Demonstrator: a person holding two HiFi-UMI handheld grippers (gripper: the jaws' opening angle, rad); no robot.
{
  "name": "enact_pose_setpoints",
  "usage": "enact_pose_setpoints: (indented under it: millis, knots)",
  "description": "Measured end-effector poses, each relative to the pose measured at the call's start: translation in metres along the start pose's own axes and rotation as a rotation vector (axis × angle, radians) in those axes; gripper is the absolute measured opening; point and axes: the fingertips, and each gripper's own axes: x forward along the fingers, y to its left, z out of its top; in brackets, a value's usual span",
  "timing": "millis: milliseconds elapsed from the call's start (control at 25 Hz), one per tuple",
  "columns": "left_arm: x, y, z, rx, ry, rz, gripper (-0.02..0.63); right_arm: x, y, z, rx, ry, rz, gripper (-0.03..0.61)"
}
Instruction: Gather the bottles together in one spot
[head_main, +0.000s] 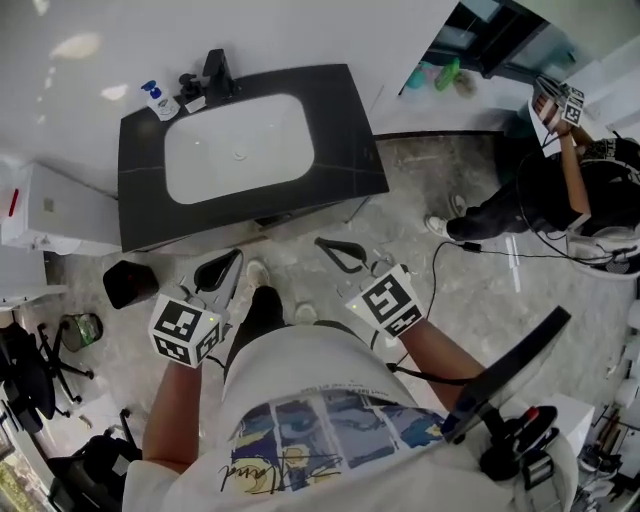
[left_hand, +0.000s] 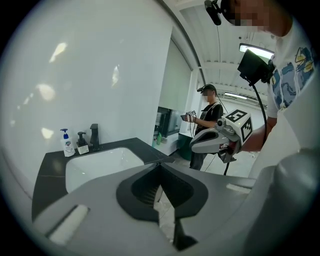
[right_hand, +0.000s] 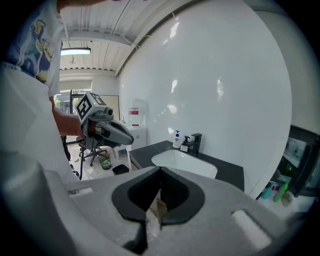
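The left gripper (head_main: 228, 262) and the right gripper (head_main: 330, 248) are both closed on nothing. On the table (head_main: 140, 195), a white bottle (head_main: 158, 100) and a dark bottle (head_main: 190, 93) stand far left.

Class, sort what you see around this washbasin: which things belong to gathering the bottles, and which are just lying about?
Job: white pump bottle with blue top; dark pump bottle with white label; small green bottle; small teal bottle; left tongs, shut; right tongs, shut.
Lying about: black metal tap; black floor bin; black office chair.
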Motion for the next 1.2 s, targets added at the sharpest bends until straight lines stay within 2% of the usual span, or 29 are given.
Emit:
enact_pose_setpoints:
  millis: [240, 600, 1200]
  knots:
    - [-0.003, -0.015, -0.006, -0.024, -0.011, 0.004, 0.002, -0.015, 0.004, -0.01, -0.003, 0.004, 0.0, 0.0]
    - [-0.002, -0.04, -0.004, 0.009, -0.019, -0.012, 0.002, -0.03, 0.006, -0.016, -0.003, -0.007, -0.002, 0.0]
    - [-0.006, -0.042, -0.007, -0.004, -0.028, 0.015, 0.002, -0.033, 0.01, -0.017, -0.009, -0.023, 0.008, 0.0]
